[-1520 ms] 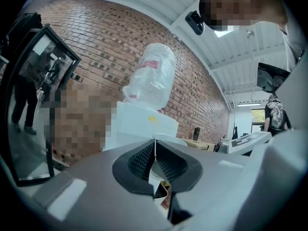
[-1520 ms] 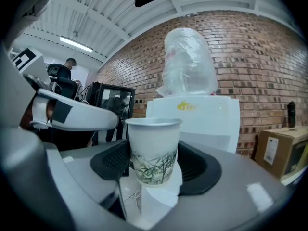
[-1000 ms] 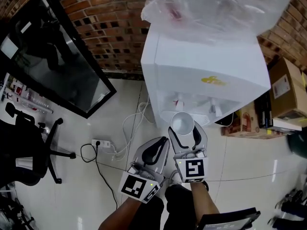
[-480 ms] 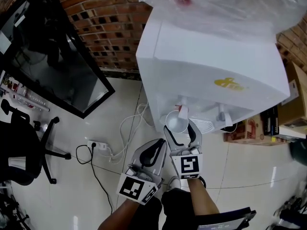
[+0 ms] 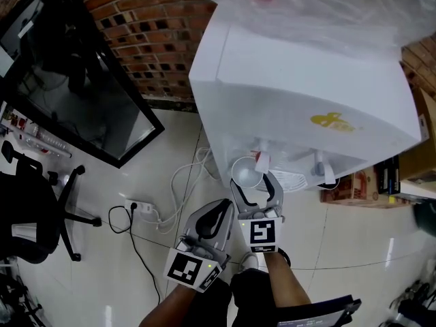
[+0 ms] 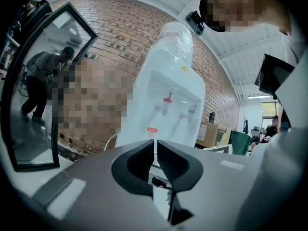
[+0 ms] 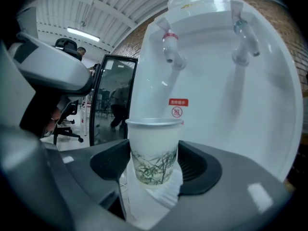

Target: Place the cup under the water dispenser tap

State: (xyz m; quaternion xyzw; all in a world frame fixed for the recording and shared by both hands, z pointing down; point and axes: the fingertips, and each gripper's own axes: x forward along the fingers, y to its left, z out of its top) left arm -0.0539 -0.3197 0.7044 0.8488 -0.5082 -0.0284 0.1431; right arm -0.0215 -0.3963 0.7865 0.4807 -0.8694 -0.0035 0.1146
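A white paper cup [image 7: 154, 150] with a green bamboo print stands upright between the pads of my right gripper [image 7: 155, 163], which is shut on it. In the head view the cup [image 5: 246, 171] sits at the front of the white water dispenser [image 5: 300, 80], just left of and below the red tap [image 5: 261, 157]. The red tap [image 7: 169, 46] is above the cup and slightly right; the second tap [image 7: 243, 35] is further right. My left gripper [image 5: 212, 218] hangs lower left of the right gripper [image 5: 255, 184], shut and empty [image 6: 155, 150].
A white drip tray [image 5: 294, 180] sits under the taps. A black-framed glass panel [image 5: 82, 94] leans against the brick wall at left. A power strip [image 5: 142, 206] and cables lie on the floor. An office chair [image 5: 41, 210] stands far left, cardboard boxes [image 5: 340, 186] at right.
The right gripper has carried the cup in toward the dispenser front; the cup now sits beside the red tap. The left gripper moved along with it, still shut.
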